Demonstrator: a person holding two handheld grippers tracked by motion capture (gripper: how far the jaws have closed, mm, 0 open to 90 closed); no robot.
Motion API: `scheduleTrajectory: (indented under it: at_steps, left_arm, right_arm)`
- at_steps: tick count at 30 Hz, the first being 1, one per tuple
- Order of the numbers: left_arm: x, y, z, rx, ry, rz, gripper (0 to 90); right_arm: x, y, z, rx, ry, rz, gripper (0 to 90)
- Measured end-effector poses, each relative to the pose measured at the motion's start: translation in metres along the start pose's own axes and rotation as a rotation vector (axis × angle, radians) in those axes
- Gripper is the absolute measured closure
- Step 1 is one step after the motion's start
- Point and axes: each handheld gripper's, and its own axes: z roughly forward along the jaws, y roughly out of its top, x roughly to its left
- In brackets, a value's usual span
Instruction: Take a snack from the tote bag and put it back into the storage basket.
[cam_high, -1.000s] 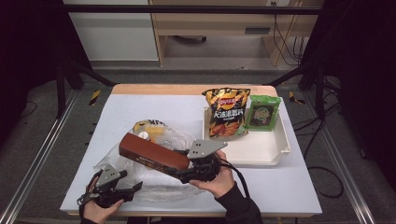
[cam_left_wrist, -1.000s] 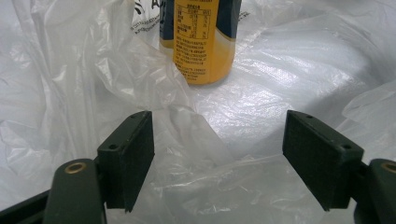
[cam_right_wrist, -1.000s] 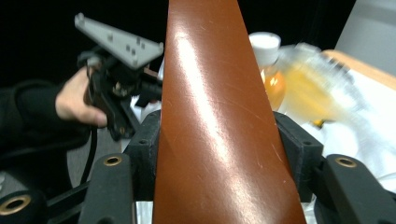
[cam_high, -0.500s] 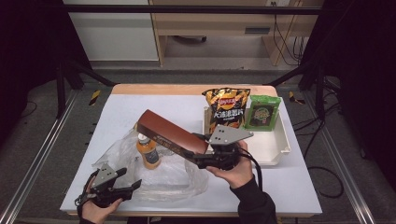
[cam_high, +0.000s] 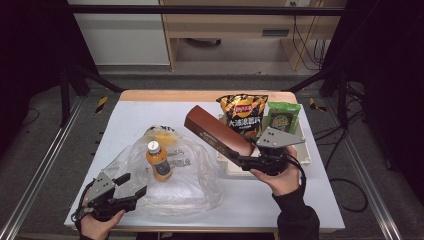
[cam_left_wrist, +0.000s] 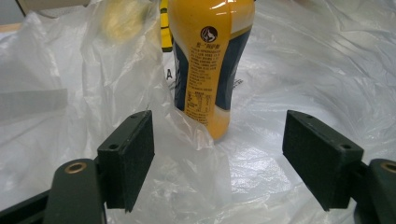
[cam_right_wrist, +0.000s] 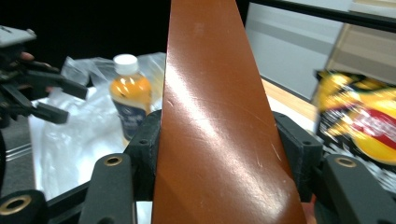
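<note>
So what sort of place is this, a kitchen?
Probably a lab or recording workspace, not a kitchen: a white table framed by metal rails, loose cables on the grey floor, and snacks laid out as props.

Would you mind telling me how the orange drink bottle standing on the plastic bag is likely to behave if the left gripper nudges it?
The orange drink bottle stands upright, tall and narrow, so it would probably tip. Once down, its round body would likely roll. The crinkled plastic bag beneath it looks soft and slippery, so its footing seems unsteady. The left gripper hangs open near it.
</note>
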Motion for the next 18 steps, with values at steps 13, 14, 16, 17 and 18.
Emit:
scheduleTrajectory:
  at_steps: [13, 14, 16, 17, 18]
  left_arm:
    - [0.003, 0.005, -0.001, -0.015, 0.013, -0.010, 24.0]
    - [0.003, 0.005, -0.001, -0.015, 0.012, -0.010, 24.1]
    - [0.004, 0.005, -0.001, -0.015, 0.014, -0.011, 24.1]
    - [0.004, 0.006, 0.000, -0.014, 0.014, -0.010, 24.1]
    - [0.004, 0.006, 0.000, -0.014, 0.014, -0.010, 24.1]
  right_arm:
    - [-0.025, -0.037, -0.025, 0.057, -0.080, 0.043, 43.9]
    - [-0.027, -0.040, -0.026, 0.059, -0.084, 0.047, 43.9]
    - [-0.030, -0.046, -0.028, 0.068, -0.094, 0.055, 43.9]
    - [-0.031, -0.049, -0.029, 0.071, -0.098, 0.058, 43.9]
    - [-0.033, -0.052, -0.030, 0.073, -0.100, 0.063, 43.9]
